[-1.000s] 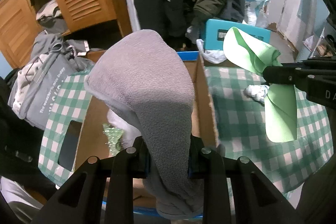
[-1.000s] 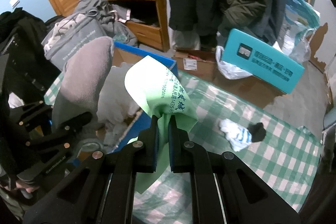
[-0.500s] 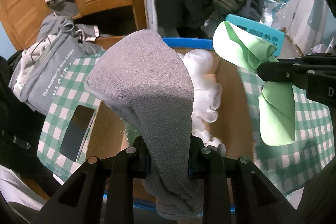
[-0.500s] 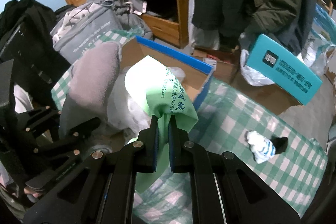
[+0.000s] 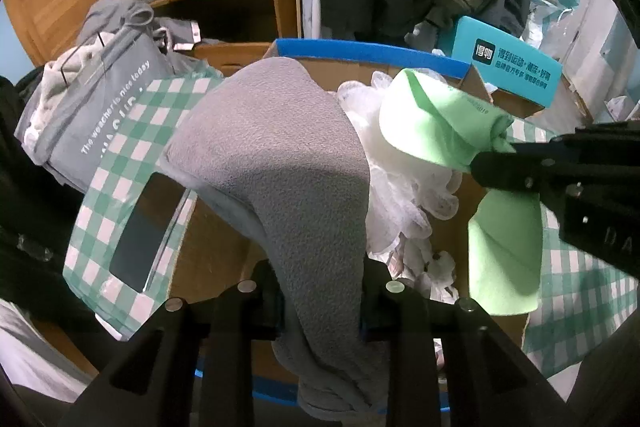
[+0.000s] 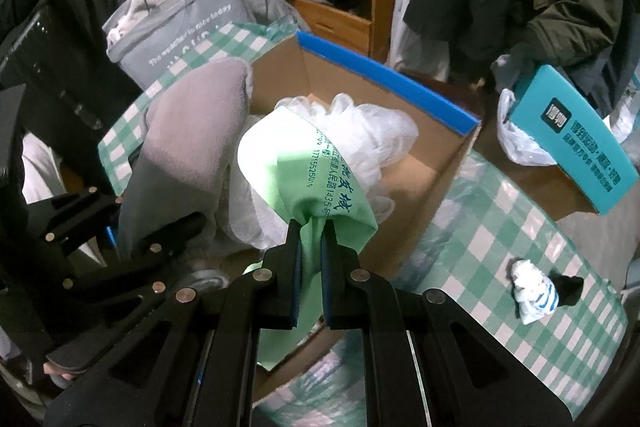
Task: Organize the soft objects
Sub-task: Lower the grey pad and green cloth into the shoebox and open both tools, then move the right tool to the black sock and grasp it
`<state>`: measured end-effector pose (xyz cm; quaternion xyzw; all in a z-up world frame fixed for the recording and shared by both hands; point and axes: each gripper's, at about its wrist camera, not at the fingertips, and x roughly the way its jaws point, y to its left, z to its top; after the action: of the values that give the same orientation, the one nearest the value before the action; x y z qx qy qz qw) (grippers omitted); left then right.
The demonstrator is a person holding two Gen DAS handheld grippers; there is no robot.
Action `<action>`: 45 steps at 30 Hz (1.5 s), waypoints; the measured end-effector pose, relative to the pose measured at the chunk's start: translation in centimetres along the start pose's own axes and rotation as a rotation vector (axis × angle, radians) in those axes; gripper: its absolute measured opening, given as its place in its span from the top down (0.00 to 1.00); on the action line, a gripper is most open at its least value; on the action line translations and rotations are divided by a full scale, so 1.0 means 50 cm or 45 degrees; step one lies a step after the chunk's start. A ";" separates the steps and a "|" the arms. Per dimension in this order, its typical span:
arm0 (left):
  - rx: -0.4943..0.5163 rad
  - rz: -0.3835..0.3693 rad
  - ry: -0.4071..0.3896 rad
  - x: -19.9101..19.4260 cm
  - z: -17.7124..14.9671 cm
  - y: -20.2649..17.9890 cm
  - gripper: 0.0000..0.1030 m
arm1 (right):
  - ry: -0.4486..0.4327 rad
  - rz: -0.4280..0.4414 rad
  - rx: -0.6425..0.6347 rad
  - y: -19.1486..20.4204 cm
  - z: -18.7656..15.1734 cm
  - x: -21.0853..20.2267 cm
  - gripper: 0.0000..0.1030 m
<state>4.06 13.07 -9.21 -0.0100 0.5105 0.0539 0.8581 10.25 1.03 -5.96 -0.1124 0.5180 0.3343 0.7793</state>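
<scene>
Left wrist view
Left gripper (image 5: 322, 301): we see its two fingers pinched tight on a grey fleece cloth (image 5: 280, 163).
Grey fleece cloth: it rises from the jaws, arches forward over the near-left part of the cardboard box (image 5: 216, 247), and a bunched tail hangs below the fingers.
Cardboard box: open, with a blue band (image 5: 372, 53) along its far rim; it sits on a green-and-white checked tablecloth (image 5: 120, 155).
White plastic wrap (image 5: 400, 187): crumpled inside the box, just right of the grey cloth.
Right gripper (image 5: 500, 159): we see it enter from the right edge, clamped on a light green cloth (image 5: 436, 119) held above the box's right side.
Dark flat rectangle (image 5: 140, 231): lies on the tablecloth just left of the box.
Teal box (image 5: 508, 67): beyond the far-right corner of the cardboard box.

Right wrist view
Right gripper (image 6: 311, 259): its fingers are closed on the light green cloth (image 6: 304, 171), which carries dark printed characters and droops below the jaws.
Light green cloth: it hangs over the box (image 6: 436, 163) interior, in front of the white plastic wrap (image 6: 360, 131).
Left gripper (image 6: 132, 239): at the left, gripping the grey fleece cloth (image 6: 192, 139) over the box's left wall.
Tablecloth (image 6: 500, 227): on its right part lie a small white-and-blue striped bundle (image 6: 534, 287) and a black piece (image 6: 568, 289) touching it.
Grey bag (image 6: 188, 27): with white lettering, beyond the tablecloth's far-left edge.
</scene>
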 end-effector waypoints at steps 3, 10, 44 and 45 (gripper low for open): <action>-0.005 0.003 0.007 0.001 0.000 0.001 0.64 | 0.026 0.006 0.003 0.003 -0.002 0.013 0.93; -0.016 0.025 0.005 -0.009 0.001 0.000 0.42 | 0.036 -0.003 0.016 0.001 -0.009 0.015 0.73; 0.088 -0.049 -0.145 -0.096 0.021 -0.105 0.18 | -0.077 -0.134 0.217 -0.134 -0.074 -0.101 0.43; 0.092 -0.051 -0.145 -0.096 0.021 -0.110 0.18 | -0.078 -0.142 0.222 -0.140 -0.078 -0.104 0.43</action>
<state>3.28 7.30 -4.70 0.0139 0.4621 0.0188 0.8865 10.59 -8.35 -4.30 -0.0625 0.5141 0.2474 0.8189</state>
